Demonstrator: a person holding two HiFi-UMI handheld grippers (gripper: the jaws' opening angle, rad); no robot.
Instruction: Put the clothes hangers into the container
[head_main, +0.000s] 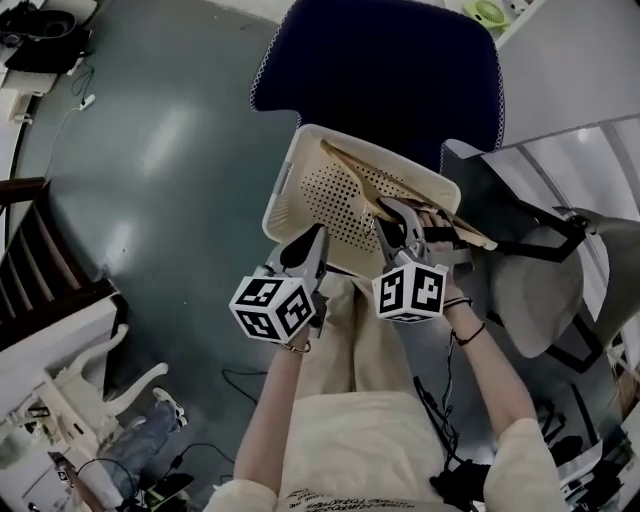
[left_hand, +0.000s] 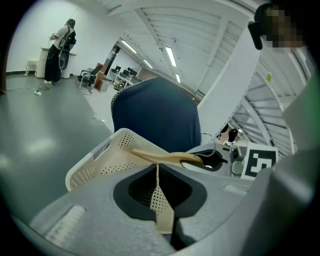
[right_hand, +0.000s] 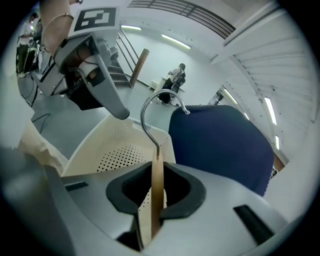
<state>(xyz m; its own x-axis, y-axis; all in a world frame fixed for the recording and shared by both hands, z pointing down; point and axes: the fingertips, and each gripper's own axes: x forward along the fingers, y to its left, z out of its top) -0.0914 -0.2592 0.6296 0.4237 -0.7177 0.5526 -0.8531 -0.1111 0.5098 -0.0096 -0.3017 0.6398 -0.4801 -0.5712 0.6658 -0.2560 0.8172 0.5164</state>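
Observation:
A cream perforated basket (head_main: 340, 200) hangs tilted in the air in front of a blue chair. My left gripper (head_main: 316, 238) is shut on its near rim; in the left gripper view (left_hand: 161, 207) a perforated strip of that basket (left_hand: 100, 160) is pinched between the jaws. A wooden hanger (head_main: 362, 172) lies slantwise across the basket's mouth. My right gripper (head_main: 396, 216) is shut on that hanger's thin wooden body (right_hand: 156, 185) near its neck, and the metal hook (right_hand: 152, 107) curls up above the jaws (right_hand: 155, 202). From the left gripper view the hanger (left_hand: 165, 157) reaches over the rim.
The blue chair back (head_main: 380, 60) stands just behind the basket. A grey mesh chair (head_main: 540, 290) is close on the right, a white chair (head_main: 90, 390) at the lower left. Cables lie on the grey floor (head_main: 170, 180). A person (left_hand: 60, 50) stands far off.

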